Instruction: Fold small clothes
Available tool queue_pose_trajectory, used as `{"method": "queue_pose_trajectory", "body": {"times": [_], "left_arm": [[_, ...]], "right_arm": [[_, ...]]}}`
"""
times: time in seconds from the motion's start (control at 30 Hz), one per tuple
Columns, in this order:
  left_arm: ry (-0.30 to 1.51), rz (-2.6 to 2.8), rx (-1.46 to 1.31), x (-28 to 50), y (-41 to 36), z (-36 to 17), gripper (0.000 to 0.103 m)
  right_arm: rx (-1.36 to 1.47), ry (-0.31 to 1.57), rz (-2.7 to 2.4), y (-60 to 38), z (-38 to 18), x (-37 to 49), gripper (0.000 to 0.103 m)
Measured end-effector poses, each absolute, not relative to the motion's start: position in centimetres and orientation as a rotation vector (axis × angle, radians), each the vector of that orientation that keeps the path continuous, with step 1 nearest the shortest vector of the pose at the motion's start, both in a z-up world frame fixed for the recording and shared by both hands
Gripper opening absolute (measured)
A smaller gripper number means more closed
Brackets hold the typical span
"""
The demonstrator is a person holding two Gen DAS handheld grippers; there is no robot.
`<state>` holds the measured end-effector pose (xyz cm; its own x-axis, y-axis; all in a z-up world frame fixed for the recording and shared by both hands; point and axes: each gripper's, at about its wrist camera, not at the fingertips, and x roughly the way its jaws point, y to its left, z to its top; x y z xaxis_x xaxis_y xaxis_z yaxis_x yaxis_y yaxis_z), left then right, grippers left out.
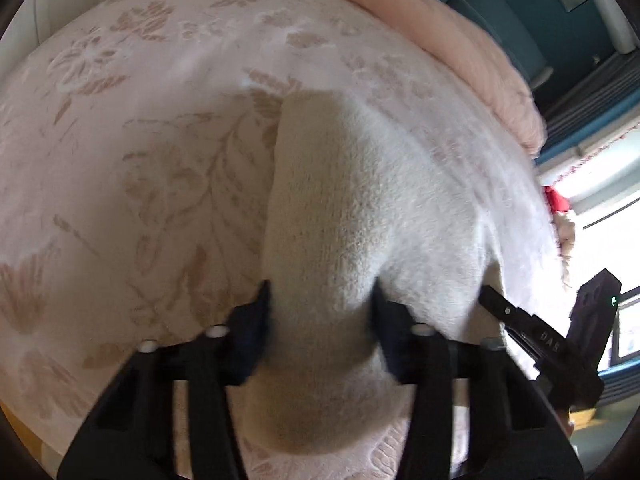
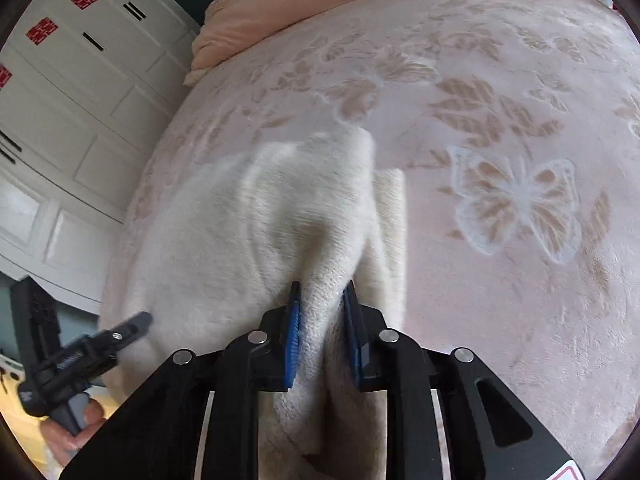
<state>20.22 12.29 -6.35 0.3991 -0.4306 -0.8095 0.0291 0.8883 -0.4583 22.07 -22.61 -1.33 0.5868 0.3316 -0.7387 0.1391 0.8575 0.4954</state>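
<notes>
I have the cream fleece garment (image 1: 352, 216) bunched up off the bed, one fold in each gripper; I judge this a two-point hold so the cloth can be lifted and laid over itself.

Left gripper (image 1: 322, 304): its fingers (image 1: 256, 320) stand either side of a thick roll of fleece, which fills the gap between them; the picture is blurred, so I cannot tell whether they truly press on it.

Right gripper (image 2: 322, 300): the blue-lined fingers (image 2: 294, 320) have a ridge of the same garment between them, the cloth touching both; grip looks light, not firm.

Garment sits near the edge of the bed that faces me, the far part resting on the bedspread (image 2: 500, 100), the near part raised into the two grippers; a folded flap shows just beside the right-hand ridge.

Surface: soft pink bedspread with leaf and butterfly pattern, likely to drag on fleece; peach quilt (image 2: 280, 12) heaped along the far edge.

Room: white panelled wardrobe (image 2: 60, 92) with red paper cut-outs beside the bed; bright window (image 1: 600, 208) on the other side.
</notes>
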Motion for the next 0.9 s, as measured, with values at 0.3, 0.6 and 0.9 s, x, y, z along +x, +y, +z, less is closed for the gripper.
{"method": "queue_pose_trajectory", "body": {"times": [0.3, 0.6, 0.9], "left_arm": [[1.092, -0.265, -0.253, 20.2, 13.1, -7.2, 0.033], [1.022, -0.403, -0.141, 11.4, 12.4, -1.7, 0.032], [1.147, -0.146, -0.204, 14.2, 15.1, -9.4, 0.025]], "right_arm": [[0.427, 1.038, 0.05, -22.9, -4.9, 22.2, 0.02], [0.317, 0.994, 0.141, -19.1, 0.3, 15.6, 0.017], [0.409, 1.071, 0.106, -20.1, -4.8, 14.3, 0.014]]}}
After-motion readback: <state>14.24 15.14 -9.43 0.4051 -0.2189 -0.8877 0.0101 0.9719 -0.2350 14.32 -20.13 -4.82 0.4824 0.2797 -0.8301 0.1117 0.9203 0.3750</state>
